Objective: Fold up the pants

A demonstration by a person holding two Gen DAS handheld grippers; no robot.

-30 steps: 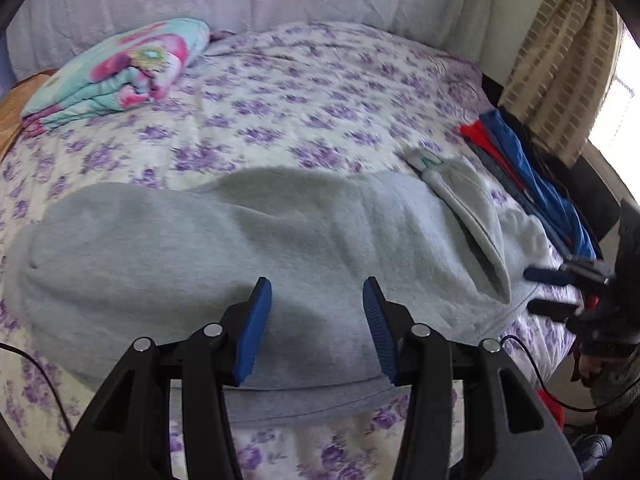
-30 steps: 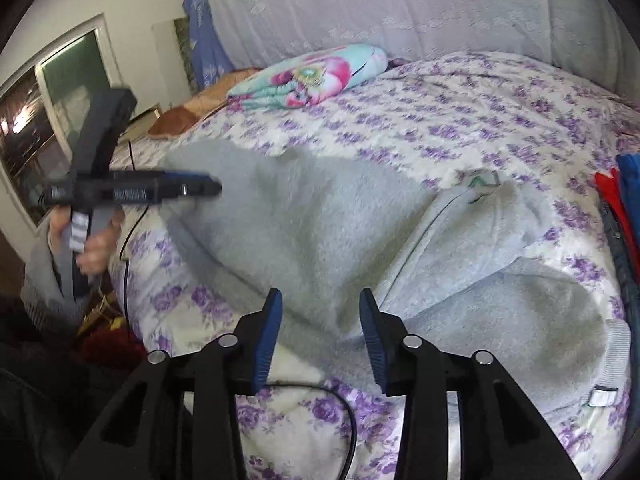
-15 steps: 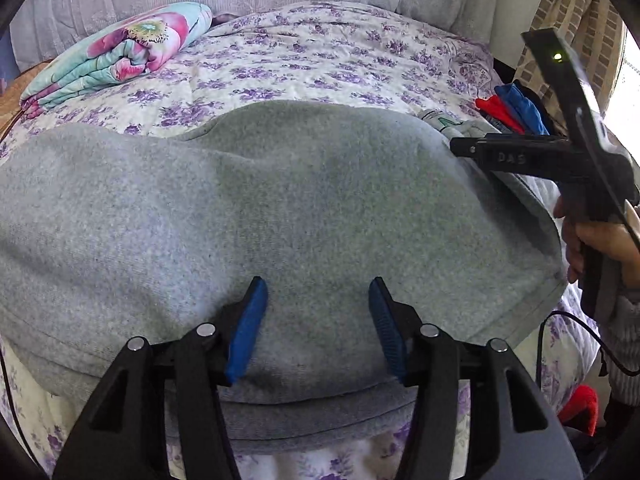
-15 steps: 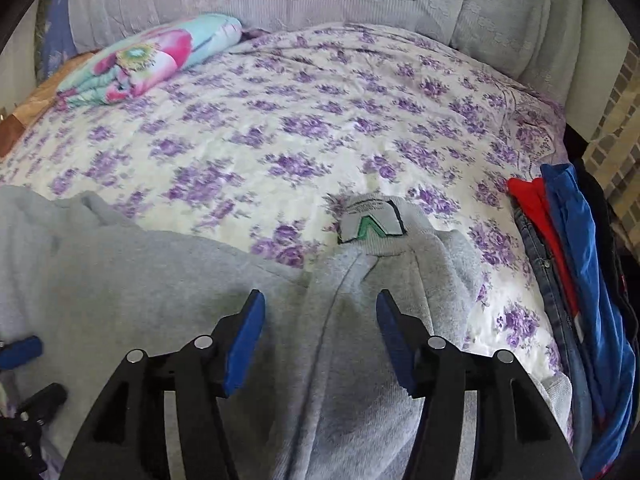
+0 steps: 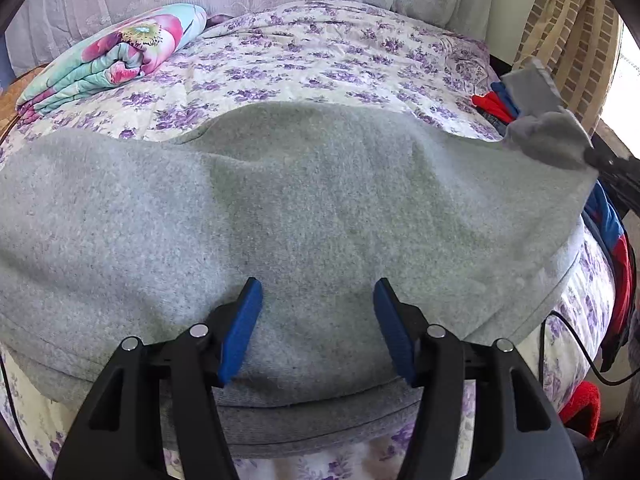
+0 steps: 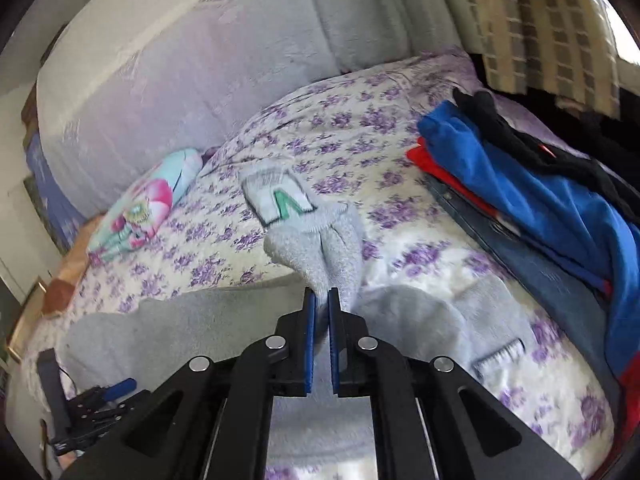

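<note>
One pair of grey fleece pants lies across the near side of the bed, its ribbed band along the near edge and one end lifted at the right. That raised end is pinched in the right gripper, whose blue pads are nearly together on a bunched ridge of cloth just below the white label. The left gripper hovers over the near middle of the pants with its jaws spread wide and nothing between them; whether its tips touch the cloth I cannot tell. Thick, soft and limp, the fabric should drape and sag rather than hold a line, and likely weighs enough to drag on the sheet, so a hold on the band or a seam looks safer than one on loose fleece. Beyond the pants the bed offers wide open room toward the headboard, with a rolled floral blanket well off at the far left corner. Along the right side a pile of red and blue clothes sits near the lifted end and could snag it.
</note>
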